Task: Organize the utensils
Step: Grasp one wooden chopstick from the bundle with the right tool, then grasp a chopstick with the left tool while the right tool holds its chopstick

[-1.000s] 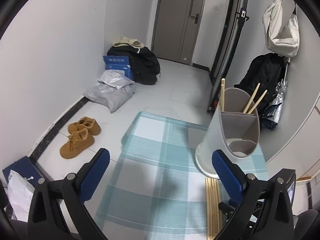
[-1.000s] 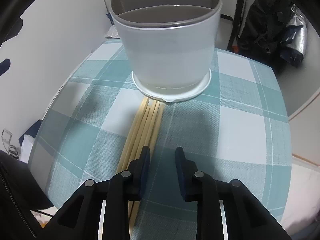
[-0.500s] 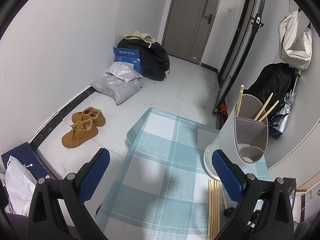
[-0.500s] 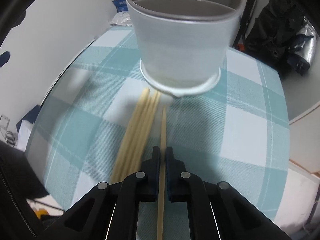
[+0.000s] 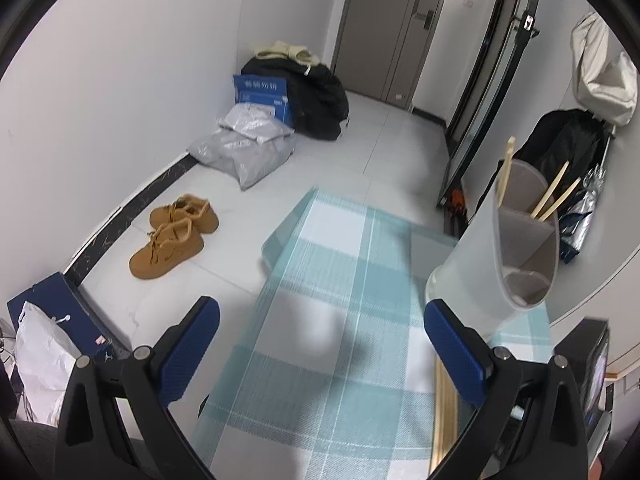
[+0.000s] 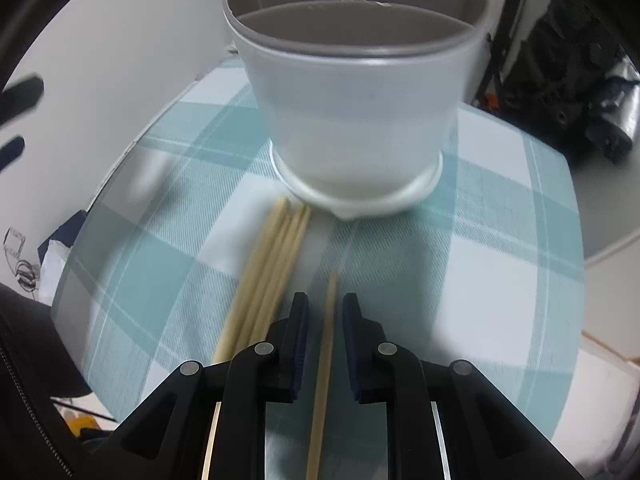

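Note:
A white utensil holder with grey compartments stands on the teal checked tablecloth. Several wooden chopsticks lie bundled on the cloth just in front of its base. My right gripper is shut on a single chopstick, which runs between the blue pads and points at the holder, apart from the bundle. In the left wrist view, my left gripper hangs wide open over the cloth with nothing between its fingers. The holder is at its right, with chopsticks standing in it.
The table's left edge drops to a tiled floor with brown shoes, grey parcels, a blue box and a black bag. A dark coat and a white bag hang at the right wall. Doors stand at the back.
My right gripper has shut on one chopstick and drawn it clear of the bundle. The left gripper has drifted left and down, so the holder sits further right in its view.

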The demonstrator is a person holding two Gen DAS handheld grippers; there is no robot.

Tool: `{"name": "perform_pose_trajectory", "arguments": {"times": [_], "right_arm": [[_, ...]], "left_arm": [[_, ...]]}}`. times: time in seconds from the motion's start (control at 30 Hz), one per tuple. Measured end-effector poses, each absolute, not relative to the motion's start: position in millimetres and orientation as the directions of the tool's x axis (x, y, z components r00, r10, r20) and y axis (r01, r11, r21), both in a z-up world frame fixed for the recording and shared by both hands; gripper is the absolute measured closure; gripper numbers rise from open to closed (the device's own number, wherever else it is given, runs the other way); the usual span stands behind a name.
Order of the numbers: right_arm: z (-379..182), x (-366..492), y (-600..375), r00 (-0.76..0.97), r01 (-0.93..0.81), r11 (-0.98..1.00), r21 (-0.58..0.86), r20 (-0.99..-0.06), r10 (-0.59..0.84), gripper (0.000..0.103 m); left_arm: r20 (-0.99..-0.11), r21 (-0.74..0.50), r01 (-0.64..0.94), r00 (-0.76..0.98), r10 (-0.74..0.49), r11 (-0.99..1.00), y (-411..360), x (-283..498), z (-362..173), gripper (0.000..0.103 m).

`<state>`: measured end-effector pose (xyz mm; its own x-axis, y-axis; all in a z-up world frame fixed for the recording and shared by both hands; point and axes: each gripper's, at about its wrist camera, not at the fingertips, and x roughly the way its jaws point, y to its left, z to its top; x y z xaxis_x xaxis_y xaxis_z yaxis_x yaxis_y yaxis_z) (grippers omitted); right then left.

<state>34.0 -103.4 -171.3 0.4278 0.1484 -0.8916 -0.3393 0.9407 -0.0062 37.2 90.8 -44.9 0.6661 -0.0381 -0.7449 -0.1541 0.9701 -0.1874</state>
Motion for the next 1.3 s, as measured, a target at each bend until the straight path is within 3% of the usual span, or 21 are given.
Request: {"name": "perform_pose_trajectory", "arguments": {"times": [0.3,0.5,0.7,1.3], "right_arm": [[-135.1,37.8,-162.1,0.537,-0.221,0.949,0.224,-0.784,0.31,0.099],[-113.9,41.7,-217.7,0.616,-0.129,0.926,0.354,-0.704,0.354,0.099],[-96.6,29.6,-246.2,0.661,-0.05,0.875,0.481,-0.641,0.39,0.099],[-81.5,16.2,-260.9,0.705,-0.018,0.864,0.504,-0.607,0.368,0.099]], "left_arm": [[-0.858,-0.222,-0.023,0.479,-0.184,0.975,51.9,45.7,-84.4,0.003],[-0.874,-0.125,0.128,0.456,-0.17,0.984,10.2,36.0,-85.5,0.003],[-0.912,-0.094,0.124,0.388,-0.136,0.988,1.9,34.6,-99.9,0.003],[-0.947,-0.009,0.033,0.321,-0.019,0.999,10.0,37.2,-121.0,0.003]]}}
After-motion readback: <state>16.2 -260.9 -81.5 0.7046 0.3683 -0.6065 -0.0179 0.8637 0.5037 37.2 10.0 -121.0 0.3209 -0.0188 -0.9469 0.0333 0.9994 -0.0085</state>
